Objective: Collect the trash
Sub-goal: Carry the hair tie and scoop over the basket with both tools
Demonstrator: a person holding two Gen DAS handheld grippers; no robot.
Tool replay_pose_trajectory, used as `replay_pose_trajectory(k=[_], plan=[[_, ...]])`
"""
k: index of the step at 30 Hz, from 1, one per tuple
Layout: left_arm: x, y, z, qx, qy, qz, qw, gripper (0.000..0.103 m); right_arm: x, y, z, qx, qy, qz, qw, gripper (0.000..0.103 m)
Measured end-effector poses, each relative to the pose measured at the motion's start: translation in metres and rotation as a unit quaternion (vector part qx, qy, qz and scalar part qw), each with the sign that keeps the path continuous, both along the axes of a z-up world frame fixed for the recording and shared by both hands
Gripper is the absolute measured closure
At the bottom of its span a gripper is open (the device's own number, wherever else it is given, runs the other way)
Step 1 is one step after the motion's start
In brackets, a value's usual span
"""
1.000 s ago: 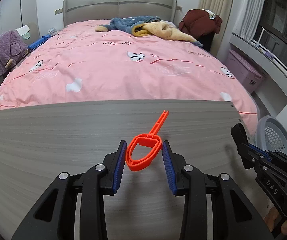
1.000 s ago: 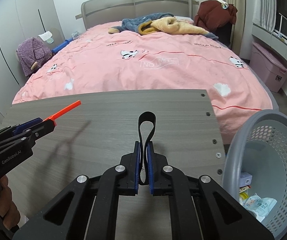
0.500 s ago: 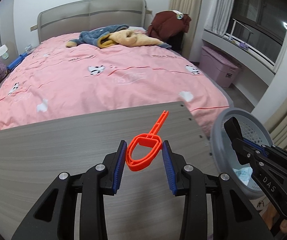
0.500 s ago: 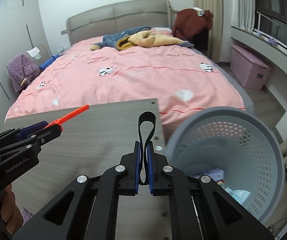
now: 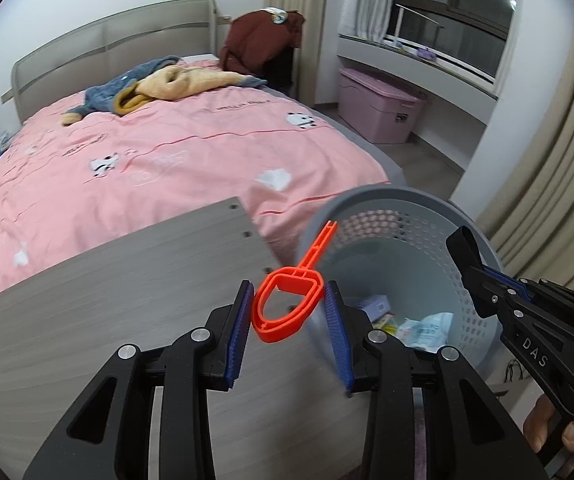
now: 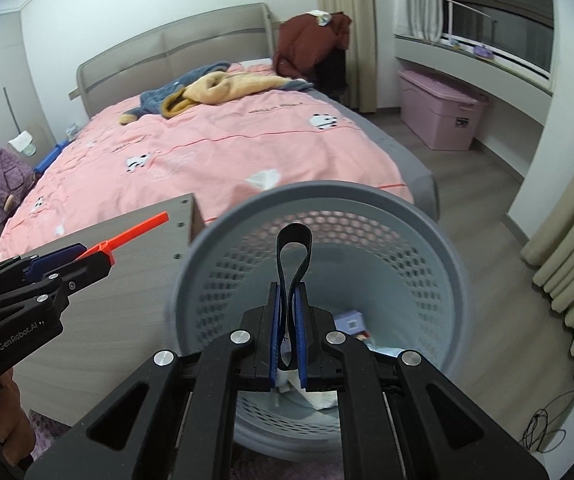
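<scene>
1. The right gripper [image 6: 287, 330] has its jaws pinched fully together on a black loop [image 6: 294, 256], a limp band that stands up out of the pads and bows over at the top. It looks light, soft and rubbery; held low on its doubled stem like this, it should fall free as soon as the pads part.
2. The left gripper [image 5: 287, 320] is clamped on an orange plastic scoop [image 5: 287, 304], the pads pressing the two sides of its hollow frame, the thin handle pointing away. I judge it stiff, light and a bit slick; the wide frame is the better hold, since the handle looks as if it would twist.
3. Landmark: the grey basket [image 6: 439, 240]. The loop hangs over its mouth. In the left view the scoop sits above the near rim, between the basket and the wooden board [image 5: 107, 300] beside it.
4. The basket has perforated walls and stands on the floor just beside the board. At the bottom lie a few wrappers [image 5: 427, 326] and a small box [image 6: 349, 320]; it is mostly empty.
5. Beyond the basket is the pink bed [image 6: 227, 148].
</scene>
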State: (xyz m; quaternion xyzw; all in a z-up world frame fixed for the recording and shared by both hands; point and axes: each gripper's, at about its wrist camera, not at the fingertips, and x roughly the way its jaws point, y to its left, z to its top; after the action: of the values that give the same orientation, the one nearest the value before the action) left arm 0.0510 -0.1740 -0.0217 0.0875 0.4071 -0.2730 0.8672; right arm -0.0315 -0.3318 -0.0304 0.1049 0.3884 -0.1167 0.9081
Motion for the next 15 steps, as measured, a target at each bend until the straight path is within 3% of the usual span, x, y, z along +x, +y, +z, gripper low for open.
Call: replay_pose_trajectory(k=[5,15], plan=[[-0.008,-0.034,-0.009,0.010,0.004,-0.027,0.9996,0.068,-0.013,-0.031,-0.007,0.011,0.001,-0.026,1.000,0.095],[-0.005,-0.069,-0.020,0.031,0.006,-0.033,0.9990,0.067,-0.014,-0.054,-0.026,0.034,0.007,-0.031,0.999,0.095]])
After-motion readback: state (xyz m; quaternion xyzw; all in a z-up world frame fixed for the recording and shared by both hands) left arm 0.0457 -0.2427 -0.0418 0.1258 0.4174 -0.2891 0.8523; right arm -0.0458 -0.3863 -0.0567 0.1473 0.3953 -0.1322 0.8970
